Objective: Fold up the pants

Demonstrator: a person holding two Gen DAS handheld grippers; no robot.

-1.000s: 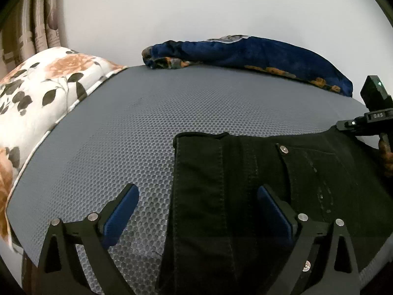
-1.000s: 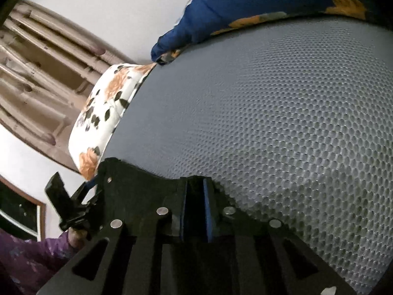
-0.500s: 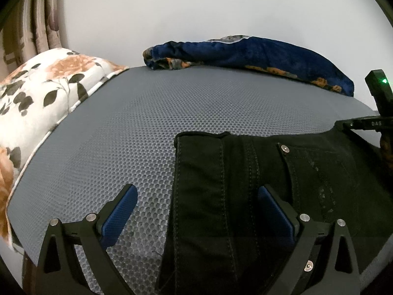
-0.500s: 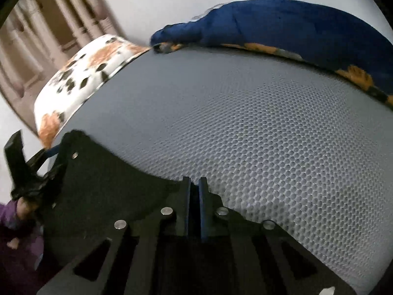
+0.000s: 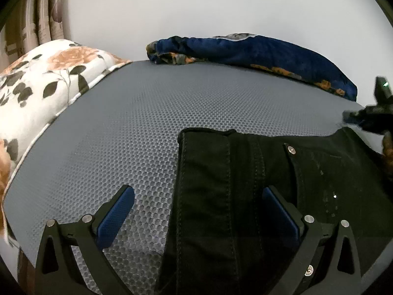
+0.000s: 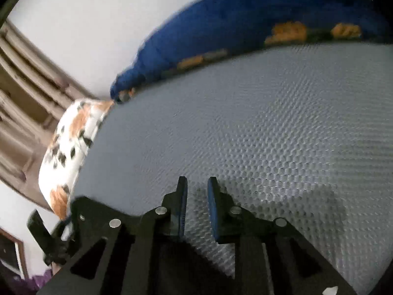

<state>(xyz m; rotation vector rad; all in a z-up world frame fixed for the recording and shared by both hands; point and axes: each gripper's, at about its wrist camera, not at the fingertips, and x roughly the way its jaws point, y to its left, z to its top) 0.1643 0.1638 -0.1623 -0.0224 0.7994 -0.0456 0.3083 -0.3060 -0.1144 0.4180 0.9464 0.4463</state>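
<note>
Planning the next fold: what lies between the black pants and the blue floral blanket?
Only bare grey honeycomb mattress separates black pants from blue floral blanket, in the left wrist view.

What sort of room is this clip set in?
Most likely a bedroom: black pants lie on a bed's grey honeycomb-textured mattress cover, with a floral pillow at one end, a rumpled blue blanket against the wall, and curtains behind.

Grey honeycomb-textured mattress (image 5: 152, 127), floral pillow (image 5: 41, 86) at its left, blue floral blanket (image 5: 258, 51) against plain white wall (image 5: 196, 7), beige curtain (image 5: 32, 24).
</note>
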